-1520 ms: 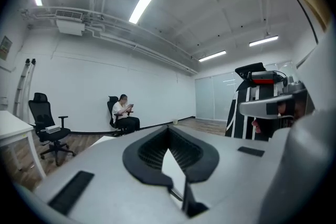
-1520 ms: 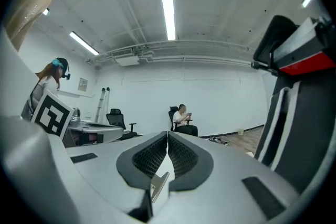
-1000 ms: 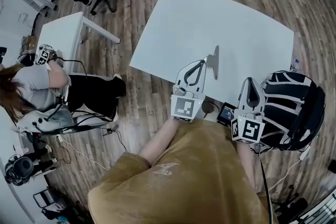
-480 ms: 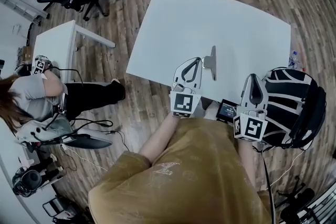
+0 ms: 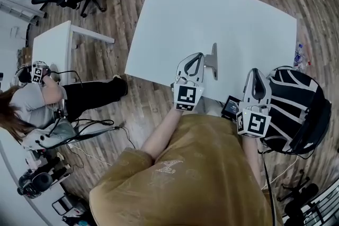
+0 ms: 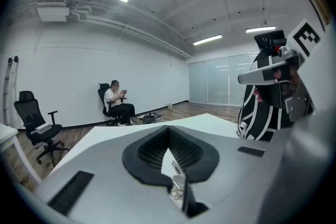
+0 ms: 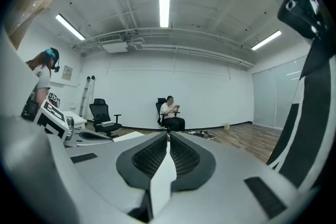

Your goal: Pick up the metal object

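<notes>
Head view: the metal object (image 5: pixel 214 61) lies on the white table (image 5: pixel 222 13), close to the near edge and roughly midway along it, with its long axis running from the near edge toward the far edge. Your left gripper (image 5: pixel 198 56) is just beside it on its left, tips about level with its mid-length; I can't tell whether they touch it. Left gripper view: the jaws are pressed together with nothing between the pads. A bit of metal shows low in the slit, and I can't tell if that's the object or gripper hardware. Your right gripper (image 5: pixel 256 73) hangs by the near edge toward the near-right corner, apart from the object and next to the striped bag (image 5: pixel 296 108). Its own view shows its jaws clenched on nothing. I read this as pre-grasp, with the object not yet taken. To do it well, spread the left jaws before you come across, because closed tips will probably just shove the piece along the table. Shift right until the strip's narrow width sits between the pads, and keep the jaw line square to its long axis. Come down until the pads straddle the metal, then close near the wider middle section so it likely won't pivot. It looks thin and smooth, so expect slip. Lift straight up, slowly. Keep the right gripper parked clear of the bag.
</notes>
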`<state>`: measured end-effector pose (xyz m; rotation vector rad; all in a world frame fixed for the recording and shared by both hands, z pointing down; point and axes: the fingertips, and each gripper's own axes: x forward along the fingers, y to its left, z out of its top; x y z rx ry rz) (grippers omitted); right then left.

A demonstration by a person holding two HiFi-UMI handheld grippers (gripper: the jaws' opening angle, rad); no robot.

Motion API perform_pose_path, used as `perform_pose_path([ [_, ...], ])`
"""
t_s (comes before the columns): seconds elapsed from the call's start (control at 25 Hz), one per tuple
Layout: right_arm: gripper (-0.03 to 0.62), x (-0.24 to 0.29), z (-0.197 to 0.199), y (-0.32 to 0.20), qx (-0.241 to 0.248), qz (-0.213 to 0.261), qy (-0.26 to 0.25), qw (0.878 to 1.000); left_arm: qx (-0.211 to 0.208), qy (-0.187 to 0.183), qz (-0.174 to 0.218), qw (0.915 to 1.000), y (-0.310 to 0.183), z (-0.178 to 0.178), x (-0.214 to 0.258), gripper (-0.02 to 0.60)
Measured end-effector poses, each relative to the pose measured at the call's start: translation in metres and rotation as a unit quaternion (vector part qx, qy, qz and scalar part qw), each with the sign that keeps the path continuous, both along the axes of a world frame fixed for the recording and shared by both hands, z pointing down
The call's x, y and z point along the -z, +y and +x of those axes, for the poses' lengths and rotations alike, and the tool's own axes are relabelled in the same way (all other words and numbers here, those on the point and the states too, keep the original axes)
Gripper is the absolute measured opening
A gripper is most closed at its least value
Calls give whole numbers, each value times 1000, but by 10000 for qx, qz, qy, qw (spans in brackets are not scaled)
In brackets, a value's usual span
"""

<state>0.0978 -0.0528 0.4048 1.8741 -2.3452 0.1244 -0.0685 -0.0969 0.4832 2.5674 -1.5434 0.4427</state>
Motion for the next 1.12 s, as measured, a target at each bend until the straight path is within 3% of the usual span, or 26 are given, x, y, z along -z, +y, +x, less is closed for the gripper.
perform_pose_path([
  [0.36, 9, -24, 9, -28, -25, -280, -36, 9996, -291, -191, -989, 9945, -15, 10, -68, 6],
  [0.72, 9, -59, 21, -38, -89, -670, -27, 9977, -418, 33, -1911, 9807, -12, 16, -123, 9],
  [0.88, 9, -71, 19, -38, -13, -824, -39, 9966, -387, 307, -2325, 9713, -10, 16, -136, 101],
  [1.0, 9, -76, 17, -38, 33, -908, -49, 9959, -345, 452, -2729, 9604, -7, 17, -150, 124],
  [1.12, 9, -82, 15, -40, 77, -981, -49, 9951, -293, 371, -2962, 9540, -6, 17, -161, 124],
])
